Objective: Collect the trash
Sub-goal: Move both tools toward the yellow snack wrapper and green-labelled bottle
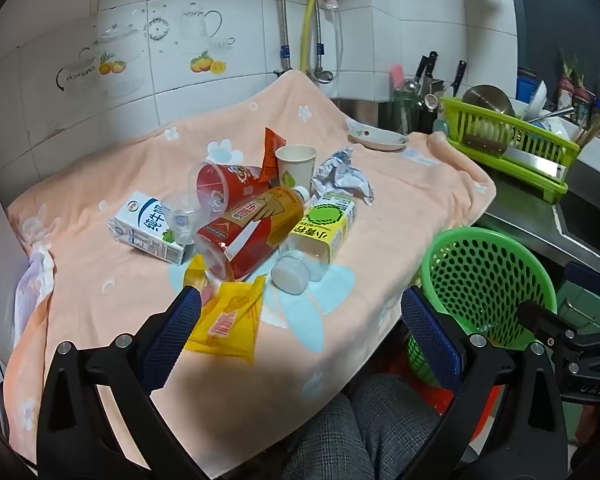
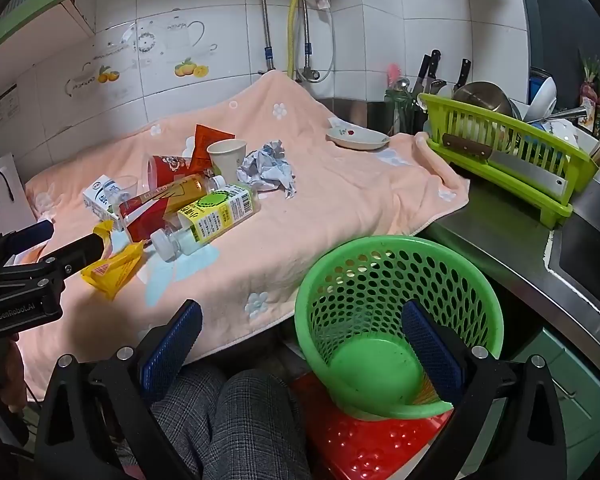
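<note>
Both grippers wide open, nothing held. Left gripper (image 1: 300,304) hangs over the near edge of the towel (image 1: 400,184), its left pad just beside the yellow wrapper (image 1: 230,326). Right gripper (image 2: 300,320) sits over the basket (image 2: 380,256), which looks empty and stands on a red stool (image 2: 360,440) just off the towel's edge.

Trash is piled mid-towel: carton (image 1: 148,226), red cup (image 1: 228,186), amber bottle (image 1: 260,220), green-label bottle (image 1: 320,236), paper cup (image 1: 296,164), crumpled paper (image 1: 340,178), orange pouch (image 1: 271,152).

I'd take the wrapper first with the left: nearest, loose, flat. Come in low, pinch the raised fold and not the towel, then swing it right to the basket. Bottles are round and may roll; grab across the body.

Readable: "GenRobot.AI" on the left gripper body in the right view. Chinese print on carton and bottles, too distorted for me to read with certainty.
</note>
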